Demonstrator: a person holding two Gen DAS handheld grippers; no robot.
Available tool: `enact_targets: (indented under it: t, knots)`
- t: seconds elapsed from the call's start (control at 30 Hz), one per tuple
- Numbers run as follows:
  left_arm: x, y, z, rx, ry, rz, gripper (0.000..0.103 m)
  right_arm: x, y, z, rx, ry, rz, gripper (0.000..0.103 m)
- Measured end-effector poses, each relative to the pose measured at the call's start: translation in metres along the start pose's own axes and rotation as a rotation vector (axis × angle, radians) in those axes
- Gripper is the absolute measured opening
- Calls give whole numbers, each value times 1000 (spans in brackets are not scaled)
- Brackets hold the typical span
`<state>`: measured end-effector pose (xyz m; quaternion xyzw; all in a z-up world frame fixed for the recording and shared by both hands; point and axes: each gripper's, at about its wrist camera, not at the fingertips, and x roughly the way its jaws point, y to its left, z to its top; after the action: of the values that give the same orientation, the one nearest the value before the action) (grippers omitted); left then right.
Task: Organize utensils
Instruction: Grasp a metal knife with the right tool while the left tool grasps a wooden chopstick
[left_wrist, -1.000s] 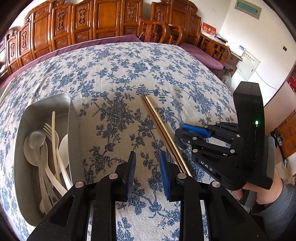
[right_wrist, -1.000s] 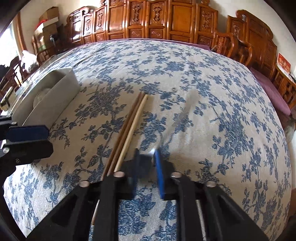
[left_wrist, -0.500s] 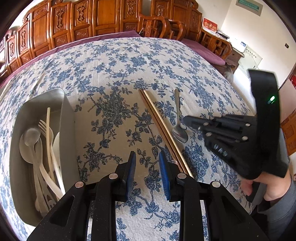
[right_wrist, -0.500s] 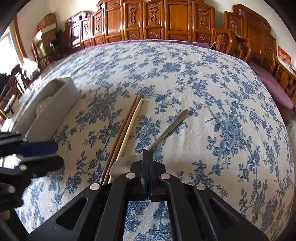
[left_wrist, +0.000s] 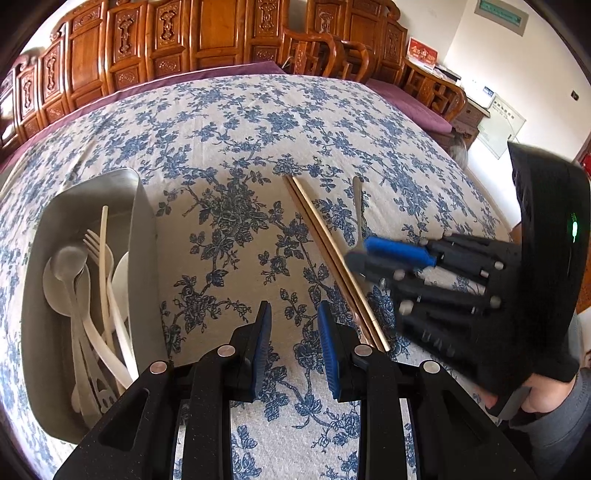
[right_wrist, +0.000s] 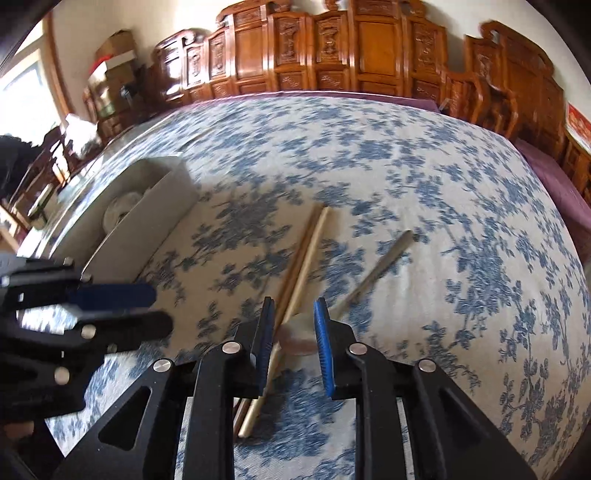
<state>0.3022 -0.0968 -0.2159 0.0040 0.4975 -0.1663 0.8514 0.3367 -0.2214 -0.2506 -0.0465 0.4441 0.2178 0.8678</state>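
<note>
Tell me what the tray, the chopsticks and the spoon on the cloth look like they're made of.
Tray: likely brushed metal, dull grey with a soft sheen. Chopsticks: golden-tan, smooth with a slight glint; metal or lacquered wood, hard to tell. Spoon: silvery and reflective, probably steel.

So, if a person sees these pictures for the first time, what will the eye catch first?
Probably the blue-flowered cloth that covers the whole table, with two chopsticks lying side by side near its middle and a metal spoon just to their right. The right gripper hovers over the spoon's bowl, its jaws opening, nothing pressed between them. At the left, a grey tray already holds pale spoons and forks.
</note>
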Motion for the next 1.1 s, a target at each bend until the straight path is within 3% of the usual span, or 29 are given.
enact_targets:
  t: [0.13,0.37,0.73,1.1]
  knots:
    - [-2,2,0,-9,-5,-7,24,9,8,-6,-50,37,-43,24]
    - [-8,1,0,-5,-13,-14,24,7,-8,-8,4,42,-52,24]
    - [3,-14,2,15,6,-22,24,-11,-32,-15,60,21,-74,3]
    - [28,-35,5,26,40,-24,24,-18,-53,-20,102,33,-86,2]
